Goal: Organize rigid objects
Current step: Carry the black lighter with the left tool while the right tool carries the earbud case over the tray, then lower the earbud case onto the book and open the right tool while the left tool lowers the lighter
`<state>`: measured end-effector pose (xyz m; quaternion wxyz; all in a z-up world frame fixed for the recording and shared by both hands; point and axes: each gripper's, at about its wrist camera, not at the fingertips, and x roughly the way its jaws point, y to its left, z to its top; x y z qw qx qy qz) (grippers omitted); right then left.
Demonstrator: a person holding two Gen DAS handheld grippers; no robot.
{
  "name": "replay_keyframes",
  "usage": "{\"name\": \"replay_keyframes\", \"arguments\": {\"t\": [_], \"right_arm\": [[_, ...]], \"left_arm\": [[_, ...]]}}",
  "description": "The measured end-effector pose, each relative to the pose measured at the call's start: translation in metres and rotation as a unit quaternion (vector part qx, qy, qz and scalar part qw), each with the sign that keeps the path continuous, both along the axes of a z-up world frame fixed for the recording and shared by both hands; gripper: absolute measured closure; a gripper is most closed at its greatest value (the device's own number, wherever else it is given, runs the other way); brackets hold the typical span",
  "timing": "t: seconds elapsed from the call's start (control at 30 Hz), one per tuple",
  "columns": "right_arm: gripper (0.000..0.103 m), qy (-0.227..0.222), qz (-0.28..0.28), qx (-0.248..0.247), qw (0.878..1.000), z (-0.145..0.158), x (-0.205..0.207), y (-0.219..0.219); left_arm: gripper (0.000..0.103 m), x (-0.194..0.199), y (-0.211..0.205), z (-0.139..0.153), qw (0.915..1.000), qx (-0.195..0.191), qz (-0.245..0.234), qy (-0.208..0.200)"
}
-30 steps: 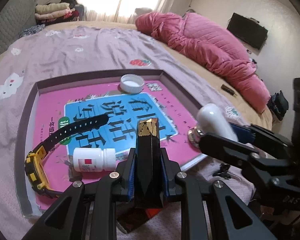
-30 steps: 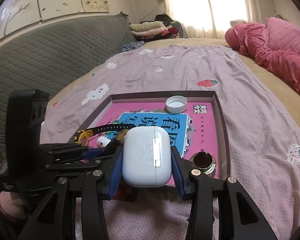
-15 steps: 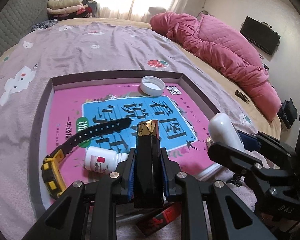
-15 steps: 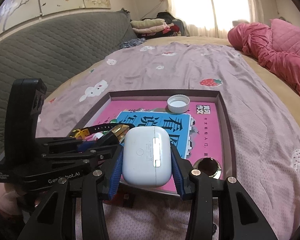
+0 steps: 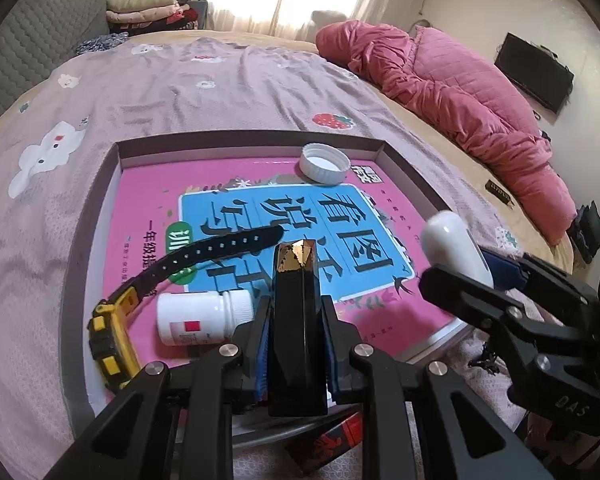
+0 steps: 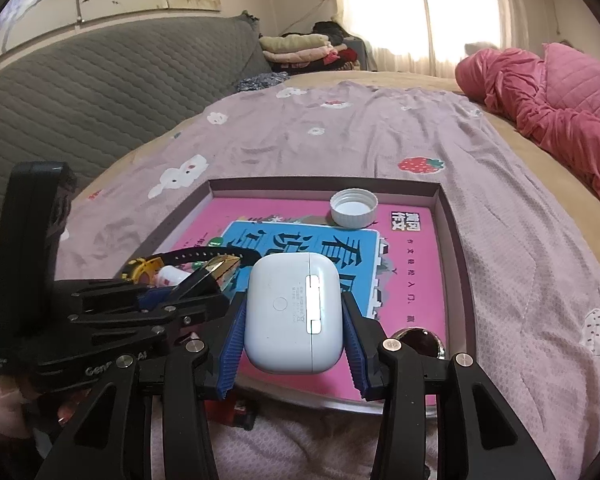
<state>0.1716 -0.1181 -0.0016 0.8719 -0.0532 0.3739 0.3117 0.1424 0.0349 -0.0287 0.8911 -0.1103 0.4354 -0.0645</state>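
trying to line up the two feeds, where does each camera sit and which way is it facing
Left wrist: sits on the left gripper, looks down over the tray toward the pink quilt; its fingers clamp a black-and-gold tube.
Right wrist: sits on the right gripper, faces the tray and grey headboard; clamps a white earbud case.
Shared: tray, white cap, each other's gripper.

The pink book cover (image 5: 148, 216) reads "看图说话"; the right gripper (image 5: 572, 402) body shows "DAS".
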Motion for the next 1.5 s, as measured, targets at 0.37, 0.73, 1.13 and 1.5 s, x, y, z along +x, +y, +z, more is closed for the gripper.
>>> {"name": "replay_keyframes", "arguments": {"t": [0.37, 0.73, 1.13, 1.5], "right_arm": [[0.057, 0.003, 0.007, -0.029, 1.0, -0.011, 0.007, 0.009], [0.057, 0.028, 0.016, -0.03, 0.999, -0.021, 0.014, 0.014], [0.057, 0.039, 0.028, -0.046, 0.998, -0.029, 0.014, 0.02], [0.057, 0.049, 0.025, -0.062, 0.997, -0.035, 0.017, 0.02]], "left_arm": [[0.081, 0.0, -0.011, -0.004, 0.9997, 0.013, -0.019, 0.005], [0.081, 0.001, -0.011, -0.005, 0.9997, 0.018, -0.013, 0.004], [0.081, 0.002, 0.0, -0.004, 0.9998, 0.017, 0.002, 0.004], [0.081, 0.002, 0.003, -0.003, 0.9998, 0.016, 0.003, 0.005]]}}
